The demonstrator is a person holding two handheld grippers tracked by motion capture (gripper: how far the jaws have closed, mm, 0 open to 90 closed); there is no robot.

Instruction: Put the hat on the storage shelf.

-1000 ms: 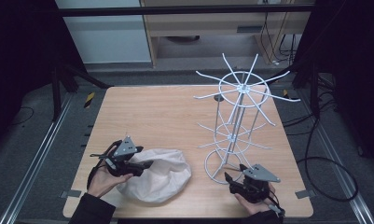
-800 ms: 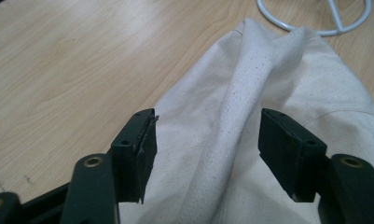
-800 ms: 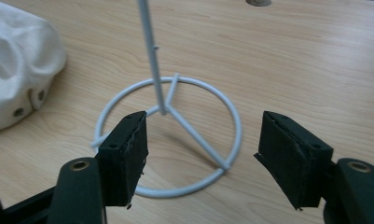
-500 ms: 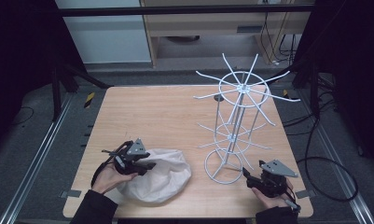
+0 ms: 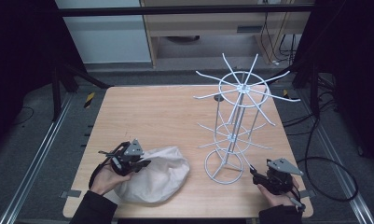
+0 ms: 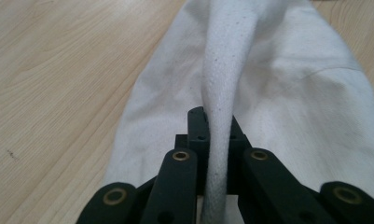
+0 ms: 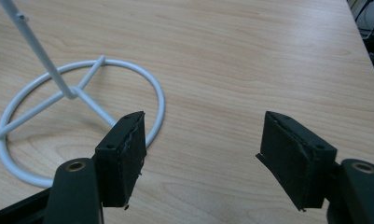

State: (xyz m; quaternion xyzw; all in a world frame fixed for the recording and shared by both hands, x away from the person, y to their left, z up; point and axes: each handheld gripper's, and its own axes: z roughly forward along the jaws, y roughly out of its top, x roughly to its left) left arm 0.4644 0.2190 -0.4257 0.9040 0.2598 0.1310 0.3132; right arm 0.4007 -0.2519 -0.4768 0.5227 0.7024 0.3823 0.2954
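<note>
White cloth (image 5: 153,179) bunched, fold running along left gripper (image 5: 140,164) jaws, pinched.

White cloth bag (image 5: 152,179) lay crumpled on the wooden table (image 5: 156,116) near its front-left edge, one thick fold (image 6: 224,93) pinched upright in the left gripper (image 5: 140,164). White wire rack (image 5: 236,126) stood upright at right, ring base (image 7: 82,135) flat, prongs bare.
</note>
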